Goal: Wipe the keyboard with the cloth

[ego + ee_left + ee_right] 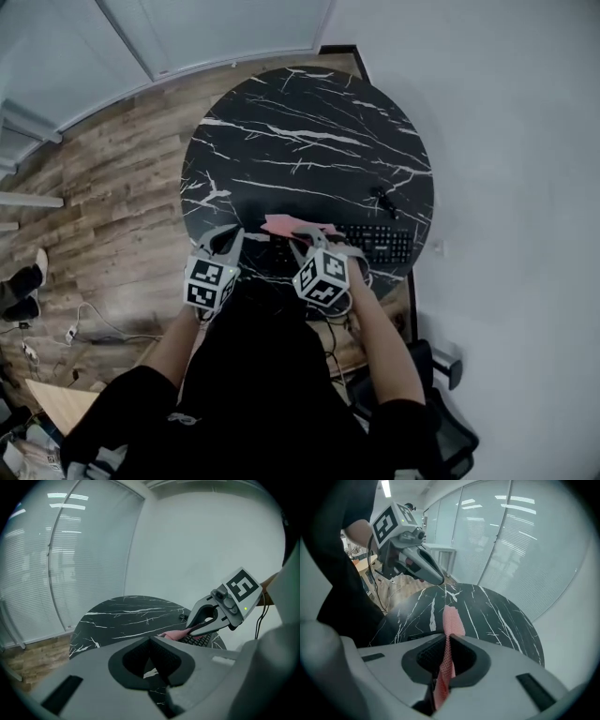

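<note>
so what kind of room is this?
Likely an office or meeting room: round black marble-look table, glass partition wall with blinds, black computer keyboard.

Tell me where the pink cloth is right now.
The pink cloth is clamped between the jaws of the right hand-held gripper. In the head view it sits over the near edge of the black marble table, by the black keyboard.

Both grippers held out in front, side by side.
The left gripper (150, 639) has its jaws together, holding nothing; the right gripper (447, 637) pinches a pink cloth (452, 619); both forearms (377, 342) are extended.
</note>
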`<control>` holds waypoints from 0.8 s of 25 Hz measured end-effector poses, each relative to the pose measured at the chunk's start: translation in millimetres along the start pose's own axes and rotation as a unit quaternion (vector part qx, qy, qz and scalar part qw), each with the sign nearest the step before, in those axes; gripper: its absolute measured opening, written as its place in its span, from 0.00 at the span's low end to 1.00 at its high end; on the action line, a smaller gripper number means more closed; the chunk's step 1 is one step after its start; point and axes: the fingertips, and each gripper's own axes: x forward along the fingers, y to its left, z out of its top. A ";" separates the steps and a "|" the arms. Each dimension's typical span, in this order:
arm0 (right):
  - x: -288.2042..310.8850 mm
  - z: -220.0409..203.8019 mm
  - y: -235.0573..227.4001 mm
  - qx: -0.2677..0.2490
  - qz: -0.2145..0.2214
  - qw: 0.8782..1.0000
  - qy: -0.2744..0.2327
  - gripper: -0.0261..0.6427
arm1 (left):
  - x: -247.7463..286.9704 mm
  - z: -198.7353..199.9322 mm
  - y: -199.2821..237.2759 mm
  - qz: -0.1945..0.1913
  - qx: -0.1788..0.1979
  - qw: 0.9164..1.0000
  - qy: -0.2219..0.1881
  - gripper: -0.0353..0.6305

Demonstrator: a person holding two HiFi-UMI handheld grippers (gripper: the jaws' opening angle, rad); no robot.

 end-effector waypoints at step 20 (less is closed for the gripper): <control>92.7 -17.5 4.4 -0.010 0.162 0.986 0.047 0.06 | 44.1 -24.8 26.0 -0.006 -0.038 0.998 0.052 0.05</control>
